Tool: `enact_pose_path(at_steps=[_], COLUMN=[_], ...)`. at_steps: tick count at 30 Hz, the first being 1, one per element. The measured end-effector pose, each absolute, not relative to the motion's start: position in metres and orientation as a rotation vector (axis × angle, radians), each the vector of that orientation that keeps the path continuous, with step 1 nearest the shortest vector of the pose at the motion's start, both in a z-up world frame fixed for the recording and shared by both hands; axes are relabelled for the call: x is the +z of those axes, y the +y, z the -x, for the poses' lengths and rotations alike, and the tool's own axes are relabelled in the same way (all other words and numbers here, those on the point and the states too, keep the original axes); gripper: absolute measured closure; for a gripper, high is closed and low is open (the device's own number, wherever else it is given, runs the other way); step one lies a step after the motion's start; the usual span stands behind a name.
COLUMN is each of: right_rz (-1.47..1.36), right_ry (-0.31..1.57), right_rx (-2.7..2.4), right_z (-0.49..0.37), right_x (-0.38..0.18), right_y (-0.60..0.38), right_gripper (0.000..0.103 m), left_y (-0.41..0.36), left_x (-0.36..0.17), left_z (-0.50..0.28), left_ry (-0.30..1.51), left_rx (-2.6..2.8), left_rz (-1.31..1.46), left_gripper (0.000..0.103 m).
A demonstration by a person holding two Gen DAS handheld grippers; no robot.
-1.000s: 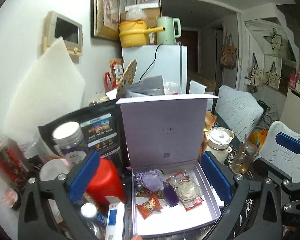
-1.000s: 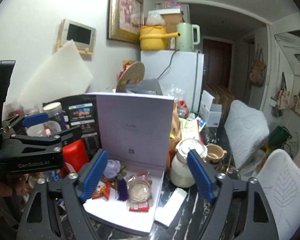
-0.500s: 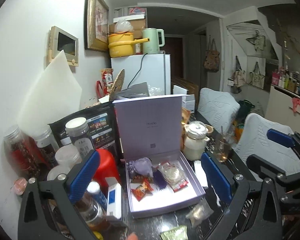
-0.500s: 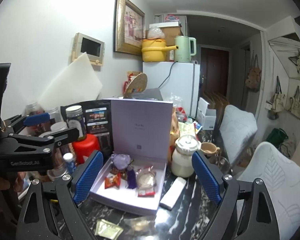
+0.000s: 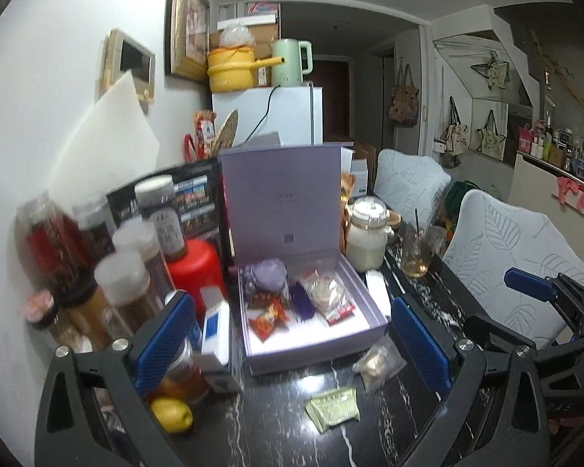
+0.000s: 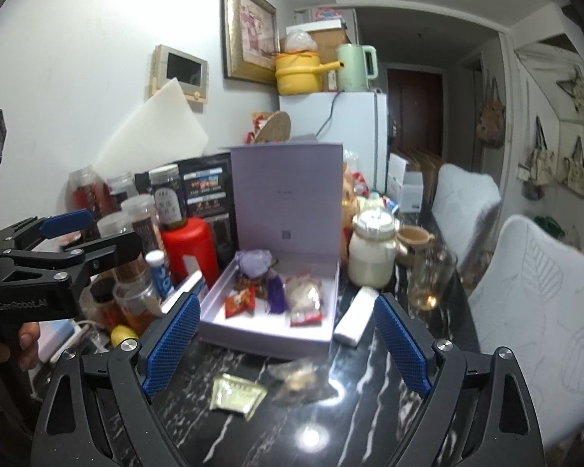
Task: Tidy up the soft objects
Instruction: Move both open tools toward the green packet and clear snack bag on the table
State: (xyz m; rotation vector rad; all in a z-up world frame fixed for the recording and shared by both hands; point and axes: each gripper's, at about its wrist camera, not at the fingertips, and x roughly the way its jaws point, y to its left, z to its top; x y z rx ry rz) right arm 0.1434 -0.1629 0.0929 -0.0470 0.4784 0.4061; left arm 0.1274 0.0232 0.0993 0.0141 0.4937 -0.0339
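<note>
An open lavender box (image 5: 315, 358) stands on the dark marble table with its lid upright. Inside lie a purple sachet (image 5: 268, 276), a red snack packet (image 5: 270, 317), a purple tassel (image 5: 301, 301) and a clear-wrapped round cake (image 5: 323, 292). In front of the box, on the table, lie a green packet (image 5: 333, 408) and a clear packet (image 5: 377, 364) of brownish bits. My left gripper (image 5: 292, 344) is open and empty, short of the box. My right gripper (image 6: 286, 344) is open wide and empty, with the green packet (image 6: 235, 391) and clear packet (image 6: 299, 379) below its fingers.
Jars and a red canister (image 5: 196, 268) crowd the left of the box, with a lemon (image 5: 171, 414) near the front. A white ceramic jar (image 5: 368, 233), a glass cup (image 5: 416, 253) and a white stick pack (image 6: 356, 321) stand to the right. White chairs (image 6: 533, 311) line the right side.
Both grippers have drawn back from the box, which now looks smaller and farther. The green and clear packets on the table have come into view in front of it.
</note>
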Motion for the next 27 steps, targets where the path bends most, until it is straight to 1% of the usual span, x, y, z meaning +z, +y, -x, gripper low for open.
enact_pose_path(at_steps=[11,20,27], right_rz=[-0.013,0.000,-0.015], right_ry=[0.605,0.726,0.807], right_rx=[0.374,0.400,0.416], right_z=[-0.131,-0.133,-0.143], right_x=[0.036,-0.017,-0.047], right_y=[-0.163,-0.139,-0.127], right_gripper=[0.011,0.011,0.011], left_y=[0.044,0.054,0.066], left_x=[0.043,0.003,-0.025], left_z=[-0.114,-0.108,-0.113], left_ry=[0.600,0.682,0.754], left_rx=[-0.021,-0.006,-0.009], left_rz=[0.057,0.061,0.084], left_gripper=[0.000,0.000,0.000])
